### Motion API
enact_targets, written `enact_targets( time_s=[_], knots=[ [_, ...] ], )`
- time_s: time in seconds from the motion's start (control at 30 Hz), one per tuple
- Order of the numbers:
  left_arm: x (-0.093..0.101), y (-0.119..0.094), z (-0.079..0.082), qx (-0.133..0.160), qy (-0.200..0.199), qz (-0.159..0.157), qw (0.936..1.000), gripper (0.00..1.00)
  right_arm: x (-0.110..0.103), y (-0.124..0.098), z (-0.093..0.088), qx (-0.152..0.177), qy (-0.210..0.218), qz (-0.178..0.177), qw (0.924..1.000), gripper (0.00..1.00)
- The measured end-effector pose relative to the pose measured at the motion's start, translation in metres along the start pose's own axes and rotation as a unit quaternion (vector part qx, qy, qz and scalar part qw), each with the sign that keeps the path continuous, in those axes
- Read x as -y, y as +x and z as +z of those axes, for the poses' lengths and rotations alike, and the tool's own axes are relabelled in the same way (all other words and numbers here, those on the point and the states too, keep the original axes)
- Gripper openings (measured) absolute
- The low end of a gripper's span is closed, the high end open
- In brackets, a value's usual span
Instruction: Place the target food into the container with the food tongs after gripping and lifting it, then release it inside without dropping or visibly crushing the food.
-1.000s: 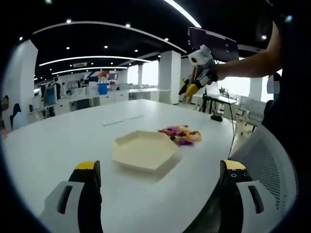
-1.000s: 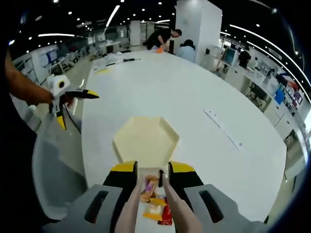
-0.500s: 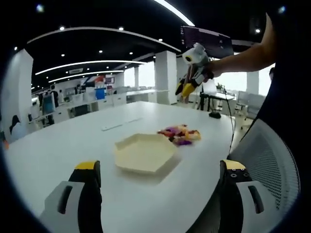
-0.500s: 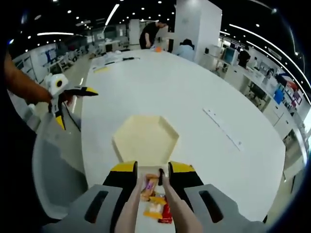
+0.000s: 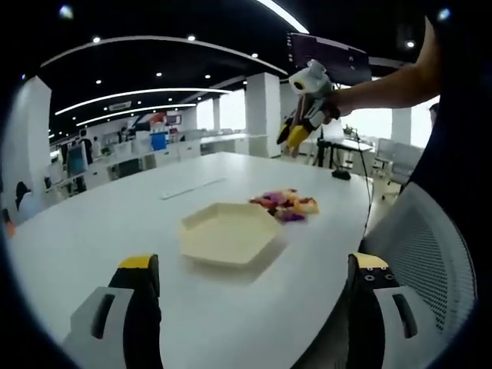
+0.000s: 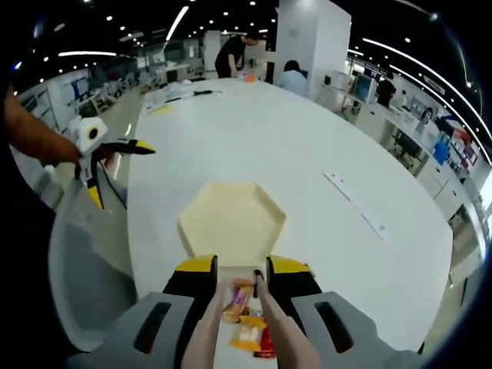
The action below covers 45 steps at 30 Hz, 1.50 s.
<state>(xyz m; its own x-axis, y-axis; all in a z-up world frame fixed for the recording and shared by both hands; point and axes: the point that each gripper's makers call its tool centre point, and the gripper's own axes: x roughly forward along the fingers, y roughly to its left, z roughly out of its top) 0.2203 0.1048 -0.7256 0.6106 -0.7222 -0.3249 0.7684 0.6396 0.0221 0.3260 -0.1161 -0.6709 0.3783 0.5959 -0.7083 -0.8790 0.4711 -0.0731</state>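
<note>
Left gripper view: my left gripper (image 5: 254,304) hangs low over the near edge of the white table (image 5: 92,223), jaws wide apart and empty; the cream hexagonal container (image 5: 228,233) lies ahead of it, and the pile of wrapped snacks (image 5: 286,205) sits just beside the container's far right edge; my right gripper (image 5: 301,123) is held high above that pile, well clear of the table. Right gripper view: my right gripper (image 6: 240,278) is clamped on the food tongs (image 6: 231,330), whose two pale arms run up between the jaws with their tips close together; the snacks (image 6: 244,319) show directly under the tongs, nearer to me than the container (image 6: 231,223), which lies empty just beyond the jaw tips; whether any piece is already pinched I cannot tell; my left gripper (image 6: 115,157) stands off to the container's left, past the table edge. Risk, as I judge it: the wrappers look slick and are heaped together, so a shallow bite could let a piece slip on the lift; squeezing harder to prevent that could crush it; releasing early would drop it short of the container's rim.
</note>
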Motion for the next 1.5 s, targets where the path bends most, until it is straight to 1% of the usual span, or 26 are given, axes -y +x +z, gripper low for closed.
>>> enact_targets(
  time_s=[0.1, 0.17, 0.33, 0.57, 0.77, 0.9, 0.97, 1.07, 1.2, 1.33, 1.5],
  knots=[
    [0.004, 0.001, 0.000, 0.000, 0.007, -0.008, 0.9999, 0.99, -0.001, 0.002, -0.005, -0.002, 0.005, 0.002, 1.0000, 0.25],
    [0.003, 0.001, -0.003, -0.003, 0.003, -0.008, 1.0000, 0.99, 0.000, 0.003, -0.009, -0.004, 0.006, 0.000, 1.0000, 0.24],
    [0.005, 0.000, -0.006, -0.010, 0.003, -0.008, 0.9999, 0.99, -0.001, 0.008, -0.011, 0.002, 0.013, -0.002, 0.9999, 0.25],
    [-0.003, -0.002, -0.008, -0.012, -0.014, 0.003, 0.9998, 0.99, 0.002, 0.018, -0.018, 0.004, 0.021, -0.010, 0.9997, 0.25],
    [-0.005, -0.002, -0.009, -0.011, -0.011, 0.011, 0.9998, 0.99, 0.003, 0.028, -0.026, 0.006, 0.031, -0.017, 0.9994, 0.25],
    [-0.007, -0.002, -0.011, -0.016, -0.015, 0.015, 0.9996, 0.99, 0.004, 0.037, -0.037, -0.002, 0.033, -0.018, 0.9993, 0.25],
    [-0.007, -0.002, -0.010, -0.016, -0.015, 0.016, 0.9996, 0.99, 0.004, 0.040, -0.041, -0.002, 0.034, -0.019, 0.9992, 0.25],
    [-0.006, 0.000, -0.013, -0.023, -0.013, 0.014, 0.9995, 0.99, 0.005, 0.045, -0.047, -0.001, 0.029, -0.022, 0.9993, 0.25],
    [-0.005, 0.000, -0.014, -0.024, -0.012, 0.012, 0.9996, 0.99, 0.004, 0.055, -0.055, -0.010, 0.035, -0.019, 0.9992, 0.26],
    [-0.008, -0.001, -0.013, -0.021, -0.014, 0.016, 0.9996, 0.99, -0.001, 0.058, -0.058, -0.017, 0.040, -0.016, 0.9989, 0.26],
    [-0.009, 0.000, -0.012, -0.021, -0.014, 0.014, 0.9996, 0.99, -0.004, 0.067, -0.075, -0.047, 0.056, -0.009, 0.9973, 0.24]
  ],
)
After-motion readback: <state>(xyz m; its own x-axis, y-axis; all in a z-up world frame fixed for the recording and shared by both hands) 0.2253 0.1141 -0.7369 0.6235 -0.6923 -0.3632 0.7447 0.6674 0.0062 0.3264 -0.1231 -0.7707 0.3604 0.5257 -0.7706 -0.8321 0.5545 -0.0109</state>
